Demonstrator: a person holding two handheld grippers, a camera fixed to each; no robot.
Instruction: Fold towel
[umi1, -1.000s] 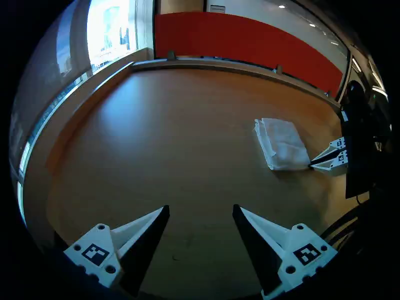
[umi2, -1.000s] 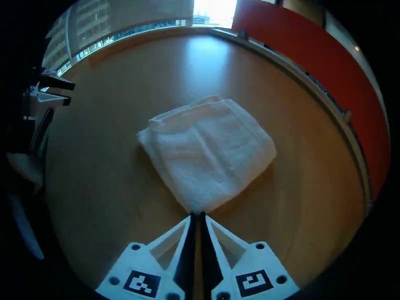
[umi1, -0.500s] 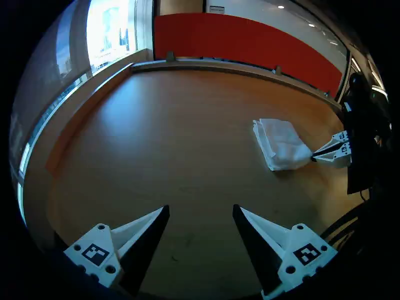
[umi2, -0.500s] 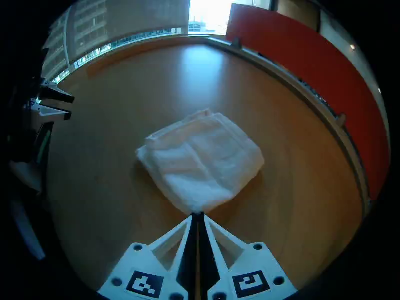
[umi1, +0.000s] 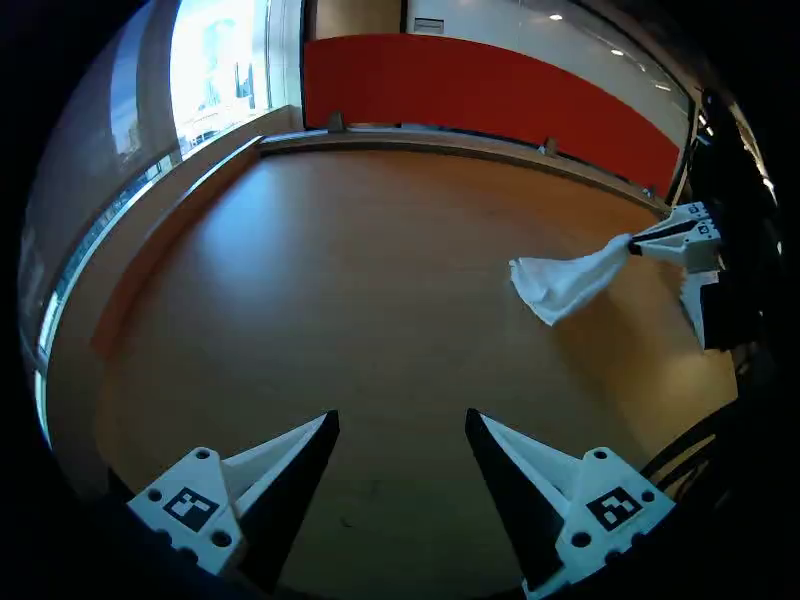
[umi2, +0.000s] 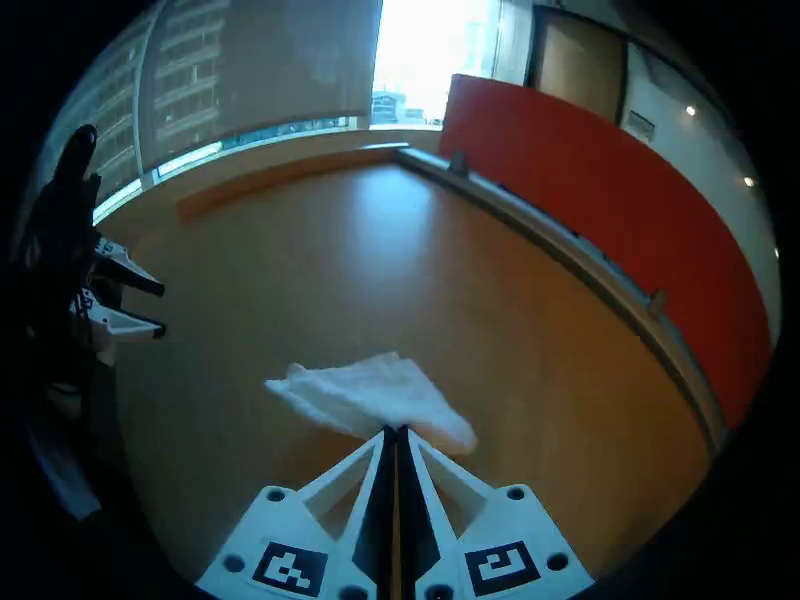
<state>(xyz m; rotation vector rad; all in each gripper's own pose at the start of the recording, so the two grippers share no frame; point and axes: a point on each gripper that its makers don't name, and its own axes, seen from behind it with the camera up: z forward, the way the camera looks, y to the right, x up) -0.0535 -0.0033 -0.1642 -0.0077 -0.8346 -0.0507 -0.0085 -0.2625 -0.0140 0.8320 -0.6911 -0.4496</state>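
Hanging from the right hand-held gripper (umi2: 395, 437), a white towel (umi2: 372, 398) is pinched by one end between fingers pressed tight together, as seen in the right gripper view. The towel is bunched into a flat wedge just ahead of the fingertips and is held raised over the wooden counter (umi2: 450, 270). A faint shadow is cast on the wood below it.

In the left gripper view the same towel is seen far off at the right side. It is stretched slantwise from the right hand-held gripper down to a low corner. Whether that corner touches the counter cannot be told. The right hand-held gripper is held up above the counter near its right edge, with the person's arm (umi1: 730, 190) behind it, dark and hard to make out.

The left hand-held gripper (umi1: 400, 418) is spread wide with nothing between its fingers. It is held over bare counter, well apart from the towel. In the right gripper view it is seen at the left edge with its fingers parted and pointed across the counter.

The counter is bordered at the far side by a raised rail (umi1: 450, 143). A red panel (umi1: 480, 90) is set behind the rail, and a bright window (umi1: 215, 70) is seen to its left.
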